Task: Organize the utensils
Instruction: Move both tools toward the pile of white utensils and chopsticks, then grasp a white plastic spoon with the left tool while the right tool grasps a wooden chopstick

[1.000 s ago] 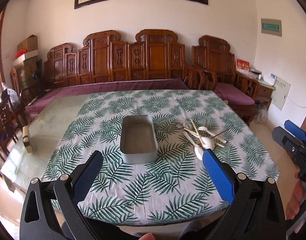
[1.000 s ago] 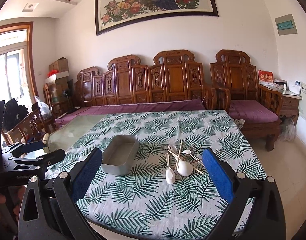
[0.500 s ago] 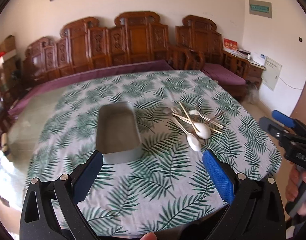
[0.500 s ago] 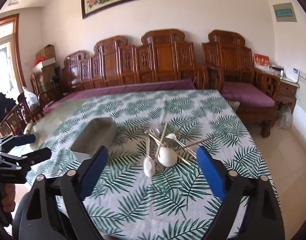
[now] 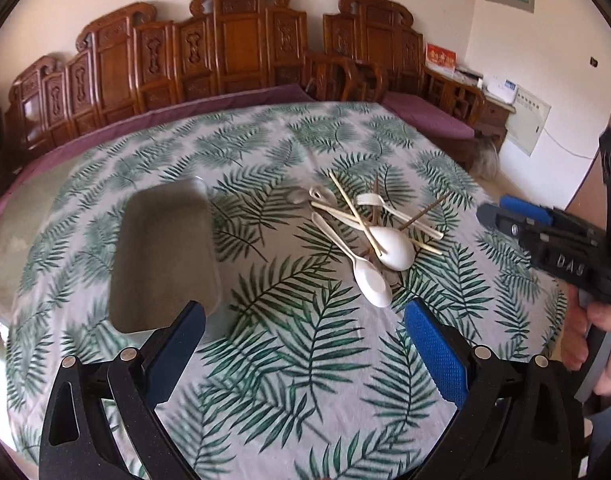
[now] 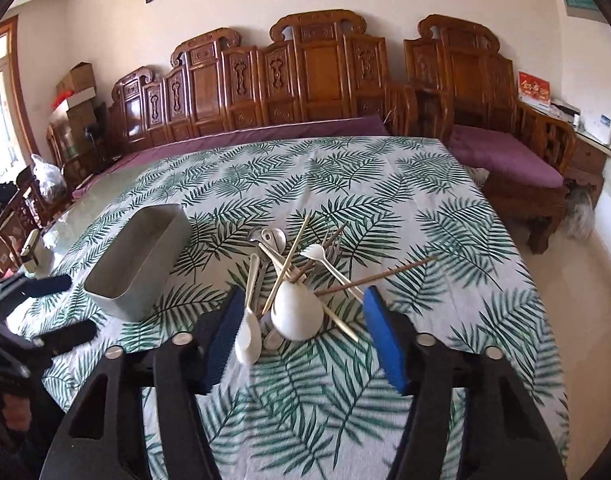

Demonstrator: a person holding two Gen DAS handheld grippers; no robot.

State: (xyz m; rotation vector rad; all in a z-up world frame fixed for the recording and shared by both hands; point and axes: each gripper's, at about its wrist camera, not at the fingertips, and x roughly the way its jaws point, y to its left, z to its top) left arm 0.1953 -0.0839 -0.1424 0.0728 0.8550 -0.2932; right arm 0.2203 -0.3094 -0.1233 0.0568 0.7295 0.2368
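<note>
A pile of utensils (image 5: 369,232) lies on the leaf-print tablecloth: white spoons, a white fork, pale and dark chopsticks, metal cutlery. It also shows in the right wrist view (image 6: 293,284). A grey rectangular tray (image 5: 165,252) stands empty to its left, also seen in the right wrist view (image 6: 139,256). My left gripper (image 5: 305,332) is open and empty over the table's near part. My right gripper (image 6: 301,340) is open, its fingers on either side of the near end of the pile, around the large white spoon (image 6: 295,312) and a smaller spoon (image 6: 249,340).
The leaf-print tablecloth (image 5: 289,380) covers a glass-topped table. Carved wooden benches with purple cushions (image 6: 305,80) stand behind the table and to the right. The right gripper shows at the right edge of the left wrist view (image 5: 545,240).
Both grippers have moved forward and down toward the table. The right gripper has come up to the utensil pile, now between its open fingers.
</note>
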